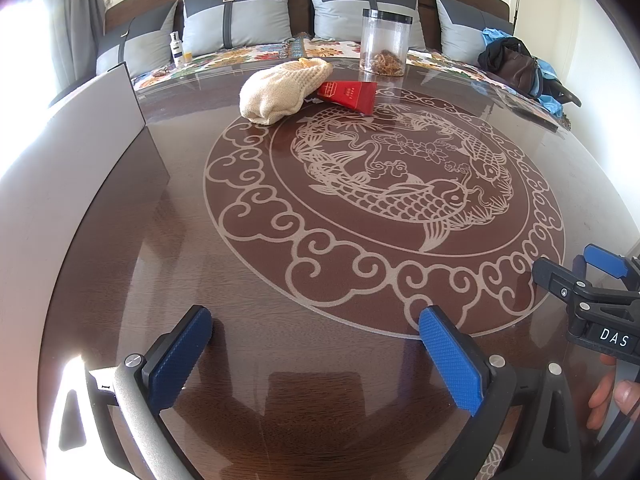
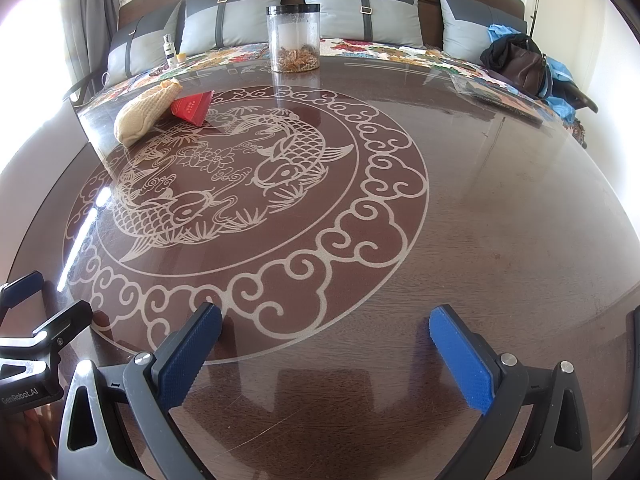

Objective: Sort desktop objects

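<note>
On the far side of the round brown table (image 1: 200, 280) lies a cream knitted pouch (image 1: 276, 90) (image 2: 144, 114), with a red flat packet (image 1: 348, 95) (image 2: 193, 108) touching its right side. Behind them stands a clear jar (image 1: 384, 42) (image 2: 295, 38) with a black lid and brownish bits at its bottom. My left gripper (image 1: 316, 352) is open over the near table edge, nothing between its blue pads. My right gripper (image 2: 326, 354) is likewise open and empty. Each gripper shows at the edge of the other's view, the right gripper (image 1: 592, 280) and the left gripper (image 2: 44, 304).
A grey upright board (image 1: 92, 132) stands at the table's left edge. Beyond the table is a sofa with grey cushions (image 1: 236, 20), a small white bottle (image 1: 176, 49) and a dark bag (image 1: 516, 64) on a floral cover. A hand (image 1: 612, 396) holds the right gripper.
</note>
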